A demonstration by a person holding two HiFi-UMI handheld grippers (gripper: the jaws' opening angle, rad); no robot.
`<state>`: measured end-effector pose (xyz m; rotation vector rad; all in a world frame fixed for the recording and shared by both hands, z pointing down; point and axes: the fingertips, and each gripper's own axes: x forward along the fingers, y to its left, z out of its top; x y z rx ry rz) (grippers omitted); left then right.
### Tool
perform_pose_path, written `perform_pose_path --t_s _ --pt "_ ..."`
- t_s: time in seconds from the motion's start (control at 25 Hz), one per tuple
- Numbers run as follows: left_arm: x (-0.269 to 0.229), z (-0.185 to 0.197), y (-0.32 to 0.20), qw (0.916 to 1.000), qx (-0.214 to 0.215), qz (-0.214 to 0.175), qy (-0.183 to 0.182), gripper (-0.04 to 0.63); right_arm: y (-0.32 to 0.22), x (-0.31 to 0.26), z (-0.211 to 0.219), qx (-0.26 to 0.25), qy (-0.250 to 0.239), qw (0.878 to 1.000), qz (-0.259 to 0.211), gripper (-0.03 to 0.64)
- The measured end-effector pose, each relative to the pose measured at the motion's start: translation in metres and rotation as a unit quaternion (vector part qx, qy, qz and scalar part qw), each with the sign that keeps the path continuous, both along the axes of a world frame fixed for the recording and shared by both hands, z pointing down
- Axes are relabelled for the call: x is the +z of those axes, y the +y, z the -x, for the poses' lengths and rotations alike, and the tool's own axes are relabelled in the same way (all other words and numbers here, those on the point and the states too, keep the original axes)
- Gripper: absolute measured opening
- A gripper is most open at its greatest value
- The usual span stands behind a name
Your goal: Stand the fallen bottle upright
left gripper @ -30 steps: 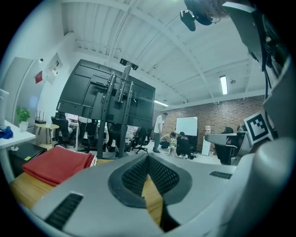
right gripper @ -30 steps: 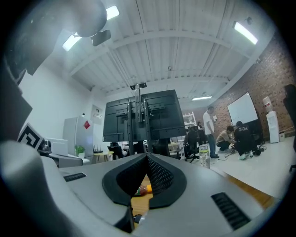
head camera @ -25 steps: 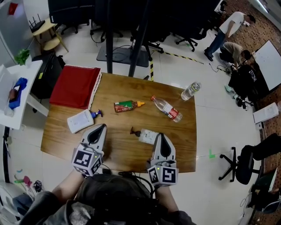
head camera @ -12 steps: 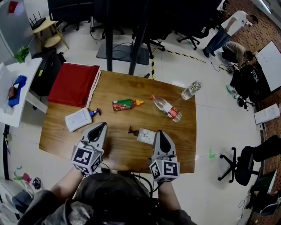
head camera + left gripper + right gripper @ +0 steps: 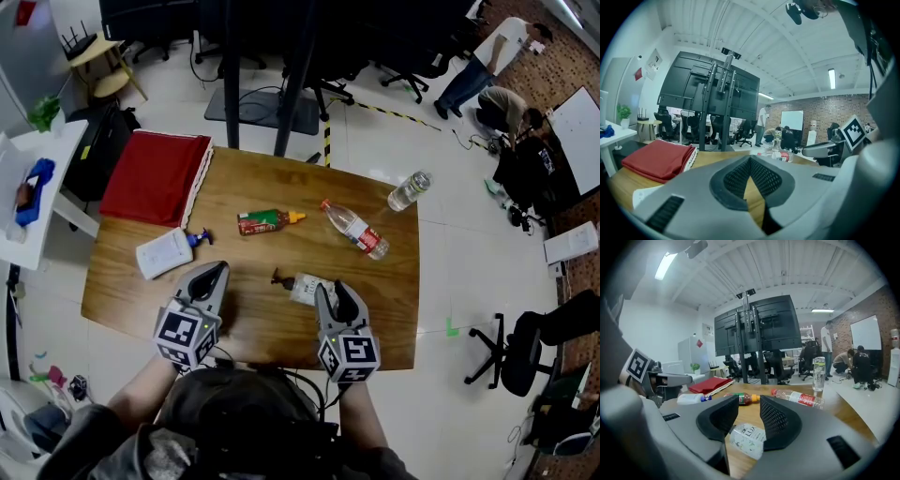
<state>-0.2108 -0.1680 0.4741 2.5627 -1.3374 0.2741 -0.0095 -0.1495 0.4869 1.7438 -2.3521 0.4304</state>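
Note:
A white pump bottle (image 5: pixel 303 287) (image 5: pixel 749 440) lies on its side on the wooden table (image 5: pixel 253 323), its dark pump pointing left. My right gripper (image 5: pixel 333 292) (image 5: pixel 749 416) hovers at its right end; the jaws have just been opening and stand apart, with the bottle low between them and untouched. My left gripper (image 5: pixel 212 276) (image 5: pixel 749 161) is shut and empty, left of the bottle. Also fallen are a red-and-green sauce bottle (image 5: pixel 267 221) (image 5: pixel 743 398) and a clear red-label water bottle (image 5: pixel 355 229) (image 5: pixel 799 398).
A clear bottle (image 5: pixel 408 192) (image 5: pixel 818 373) stands upright at the table's far right corner. A flat white bottle with a blue cap (image 5: pixel 170 251) lies at the left, beside a folded red cloth (image 5: pixel 155 180) (image 5: pixel 658 159). Office chairs and people are beyond the table.
My right gripper has sunk toward the white pump bottle and its jaws have parted from shut to open. My left gripper has barely shifted.

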Motion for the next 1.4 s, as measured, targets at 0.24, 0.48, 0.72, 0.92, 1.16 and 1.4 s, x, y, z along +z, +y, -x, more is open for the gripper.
perform_pose_path --t_s 0.24,0.48,0.72,0.92,1.16,1.4 --pt "0.006 -0.001 -0.005 1.0000 -0.007 0.001 -0.007 0.020 -0.002 0.018 0.008 -0.050 0.013 0.998 0.041 0.266" --pt "0.010 -0.003 -0.009 0.9999 -0.007 0.007 -0.007 0.020 -0.004 0.033 0.013 -0.107 0.056 0.990 0.067 0.366" --pt "0.010 -0.004 -0.014 0.9999 -0.011 0.012 -0.006 0.020 -0.002 0.048 0.017 -0.174 0.102 0.975 0.094 0.459" --pt "0.013 -0.003 -0.017 0.9998 -0.015 0.014 -0.006 0.020 0.003 0.066 0.022 -0.230 0.145 0.954 0.122 0.525" --pt "0.015 -0.001 -0.020 0.9997 -0.020 0.016 -0.005 0.020 0.004 0.080 0.021 -0.260 0.168 0.939 0.150 0.558" --pt "0.016 0.002 -0.023 0.9995 -0.026 0.020 -0.002 0.020 0.007 0.092 0.027 -0.314 0.191 0.913 0.177 0.558"
